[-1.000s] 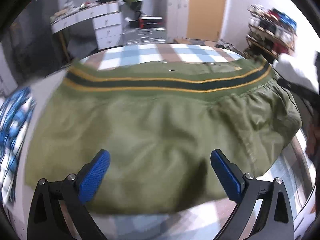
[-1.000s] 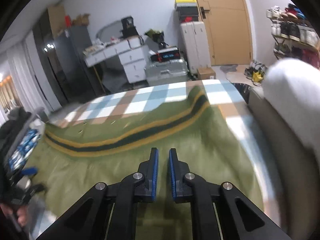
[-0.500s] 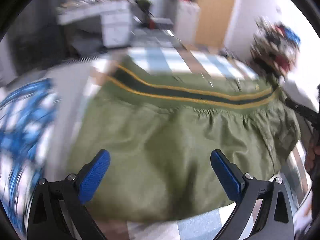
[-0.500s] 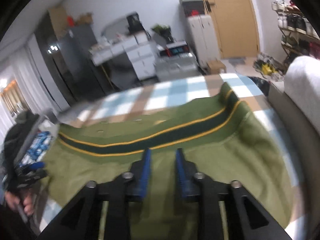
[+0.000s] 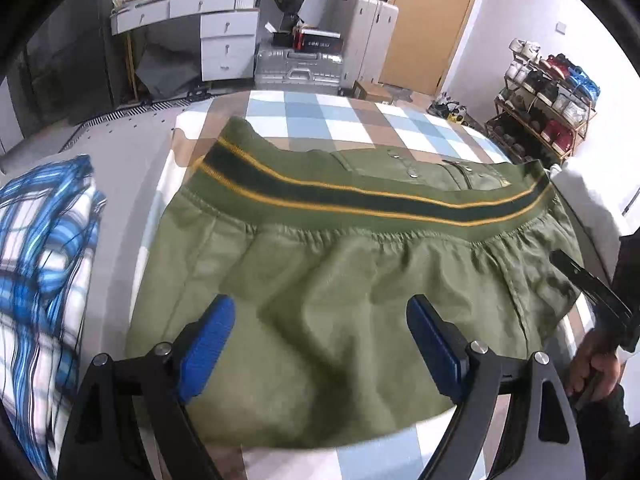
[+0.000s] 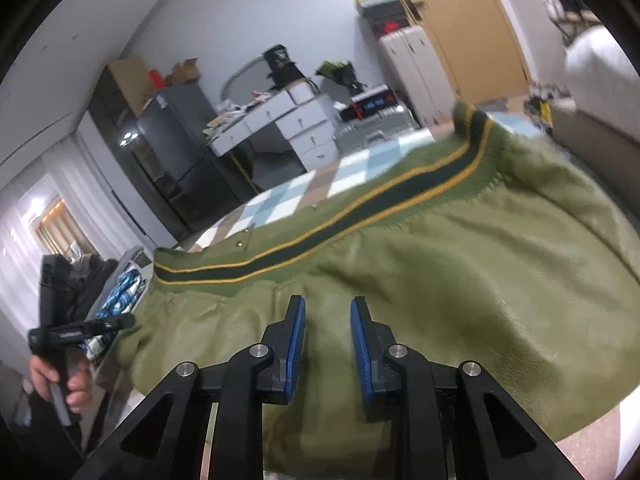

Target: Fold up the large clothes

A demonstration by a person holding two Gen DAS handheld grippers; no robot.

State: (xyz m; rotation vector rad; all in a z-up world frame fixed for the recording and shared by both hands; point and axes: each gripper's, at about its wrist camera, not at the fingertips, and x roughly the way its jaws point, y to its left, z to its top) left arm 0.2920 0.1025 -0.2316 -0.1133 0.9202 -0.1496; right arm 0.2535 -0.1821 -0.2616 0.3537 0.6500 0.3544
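Observation:
An olive green jacket (image 5: 340,288) with a dark green and yellow striped hem band (image 5: 360,196) lies folded on a checked table cover (image 5: 320,120). It also shows in the right wrist view (image 6: 460,272). My left gripper (image 5: 320,336) is wide open and empty above the jacket's near edge. My right gripper (image 6: 327,340) hovers over the jacket with its jaws partly open and nothing between them. The right gripper's body shows in the left wrist view (image 5: 592,292) at the jacket's right side.
A blue and white plaid garment (image 5: 44,272) lies left of the jacket. A white cushion (image 6: 600,76) sits at the right. Beyond the table stand a white desk (image 5: 192,20), a silver case (image 5: 300,72), a shoe rack (image 5: 548,100) and a door (image 5: 436,20).
My right gripper has opened from shut to partly open and tilted. My left gripper has swung to the left and back over the jacket, staying open.

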